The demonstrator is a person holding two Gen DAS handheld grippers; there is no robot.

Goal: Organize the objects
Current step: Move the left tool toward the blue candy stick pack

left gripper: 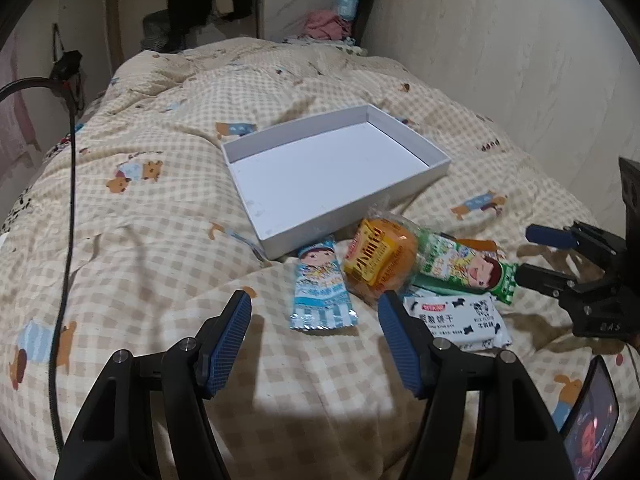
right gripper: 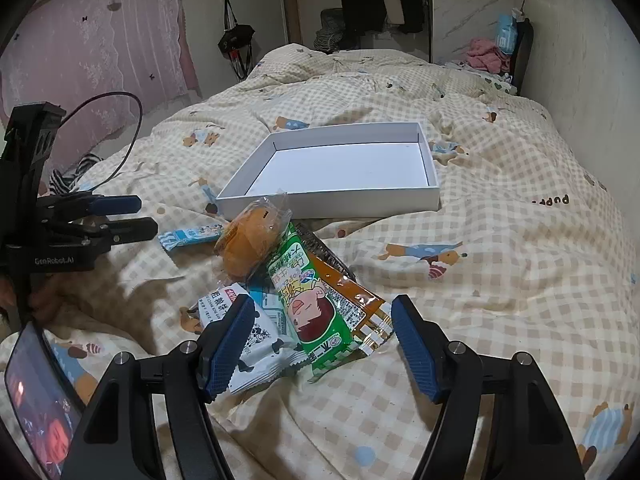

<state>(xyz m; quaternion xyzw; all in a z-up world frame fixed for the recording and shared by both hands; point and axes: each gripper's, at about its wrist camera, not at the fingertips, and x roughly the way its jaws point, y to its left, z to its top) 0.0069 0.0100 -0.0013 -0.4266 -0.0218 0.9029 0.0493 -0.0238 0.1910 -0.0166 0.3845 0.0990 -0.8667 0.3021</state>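
On soft checked quilt (left gripper: 160, 240), crinkly snack packets (right gripper: 316, 300), shallow white cardboard tray (left gripper: 438, 164); both jaws apart.

**Two black handheld grippers with blue finger pads**

The left gripper (left gripper: 315, 326) and the right gripper (right gripper: 323, 330) look alike: black angular arms joined by round silver screws, each finger faced with a ribbed dark-blue pad (left gripper: 230, 342). Seen from the right wrist camera, the left gripper's black body carries pale lettering reading "GenRobot.AI" (right gripper: 59, 261).

"GenRobot.AI" on left gripper (right gripper: 138, 216); "pupp" on quilt (right gripper: 520, 280)
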